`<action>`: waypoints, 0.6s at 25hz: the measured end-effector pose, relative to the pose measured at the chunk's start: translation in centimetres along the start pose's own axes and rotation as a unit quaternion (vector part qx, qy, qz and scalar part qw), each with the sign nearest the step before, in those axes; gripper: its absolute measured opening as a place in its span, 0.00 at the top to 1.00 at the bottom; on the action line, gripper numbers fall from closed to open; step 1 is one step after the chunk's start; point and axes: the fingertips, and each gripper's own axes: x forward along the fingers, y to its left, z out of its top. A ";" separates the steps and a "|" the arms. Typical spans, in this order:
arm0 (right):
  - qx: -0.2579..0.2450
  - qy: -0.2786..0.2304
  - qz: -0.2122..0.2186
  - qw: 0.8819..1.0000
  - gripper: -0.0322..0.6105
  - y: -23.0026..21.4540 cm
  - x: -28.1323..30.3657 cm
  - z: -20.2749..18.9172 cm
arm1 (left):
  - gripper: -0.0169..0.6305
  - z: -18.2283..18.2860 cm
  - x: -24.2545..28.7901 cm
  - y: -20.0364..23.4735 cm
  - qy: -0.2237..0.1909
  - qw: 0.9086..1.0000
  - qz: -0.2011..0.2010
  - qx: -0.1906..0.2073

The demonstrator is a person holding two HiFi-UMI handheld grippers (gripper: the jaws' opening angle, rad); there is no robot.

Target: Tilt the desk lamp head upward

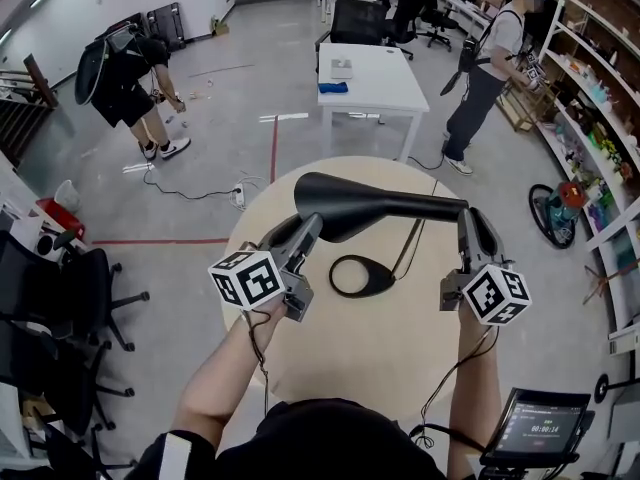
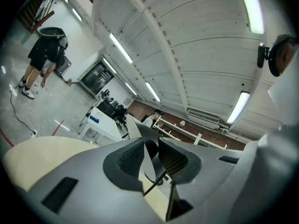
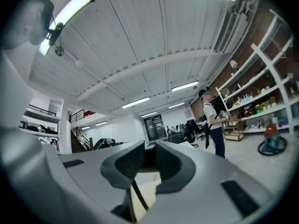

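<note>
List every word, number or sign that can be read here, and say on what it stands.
"00:00:14", green digits, small, so uncertain: on the dark rectangular screen at the head view's lower right.
White marker cubes: black square patterns only, no letters.
Black desk lamp: no print visible.

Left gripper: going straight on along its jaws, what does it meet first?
The lamp head. The left gripper already has its rim between the jaws, apparently clamped, so there is no free travel ahead.
</note>
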 end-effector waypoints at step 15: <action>0.056 -0.020 0.000 0.998 0.84 -0.5 -0.5 -1.4 | 0.83 3.1 0.5 -1.7 -0.016 0.999 -0.012 0.038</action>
